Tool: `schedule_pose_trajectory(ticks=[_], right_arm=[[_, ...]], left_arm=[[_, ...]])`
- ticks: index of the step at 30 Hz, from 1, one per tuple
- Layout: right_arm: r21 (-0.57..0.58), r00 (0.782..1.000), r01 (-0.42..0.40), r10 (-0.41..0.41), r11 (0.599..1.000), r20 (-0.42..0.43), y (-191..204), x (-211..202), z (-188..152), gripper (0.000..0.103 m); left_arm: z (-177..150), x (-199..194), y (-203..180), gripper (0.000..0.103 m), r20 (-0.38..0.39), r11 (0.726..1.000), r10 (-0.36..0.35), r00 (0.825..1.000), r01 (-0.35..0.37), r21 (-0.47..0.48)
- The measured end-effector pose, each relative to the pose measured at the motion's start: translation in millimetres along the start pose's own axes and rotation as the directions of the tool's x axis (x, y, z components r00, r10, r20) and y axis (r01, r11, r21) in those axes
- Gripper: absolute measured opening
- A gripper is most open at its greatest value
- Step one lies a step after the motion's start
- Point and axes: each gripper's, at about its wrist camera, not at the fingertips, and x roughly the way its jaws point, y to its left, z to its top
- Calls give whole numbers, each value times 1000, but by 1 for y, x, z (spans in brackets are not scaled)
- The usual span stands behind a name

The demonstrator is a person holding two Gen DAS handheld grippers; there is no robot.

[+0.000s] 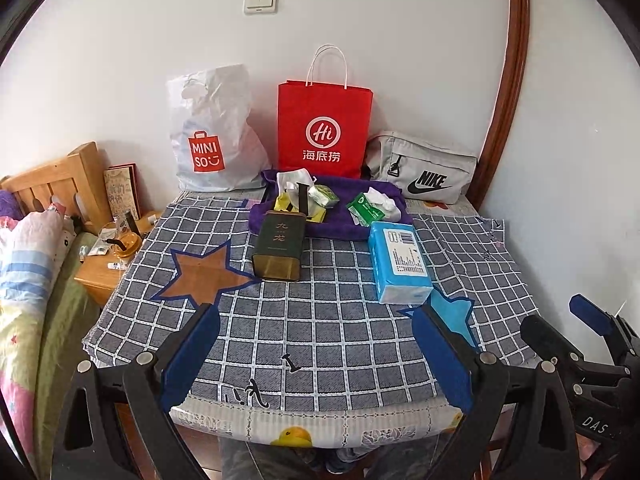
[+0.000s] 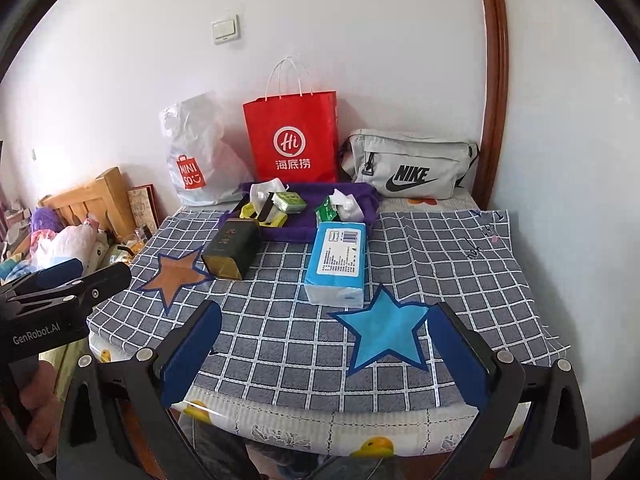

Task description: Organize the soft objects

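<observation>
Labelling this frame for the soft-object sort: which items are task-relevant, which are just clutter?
Job:
blue tissue pack
purple towel
green tissue packets
left gripper, right gripper, both open and empty

Lying about:
dark tea tin
red paper bag
Miniso bag
Nike pouch

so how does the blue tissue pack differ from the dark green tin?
The blue tissue pack is light blue, soft plastic wrap, with a white printed label facing up; the dark green tin is rigid, dark, with gold characters on top. The pack lies next to the blue star; the tin lies next to the brown star. Both lie flat, their far ends at the purple towel.
</observation>
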Motion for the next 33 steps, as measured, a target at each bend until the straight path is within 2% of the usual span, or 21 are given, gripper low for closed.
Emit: schedule_pose_trajectory(ticks=[33], right_arm=[[-3,1000,-1,1,1000,8,3,-7,-6,101]], left_arm=[[-5,3,2,97,-12,1000,-11,1000,11,-1]])
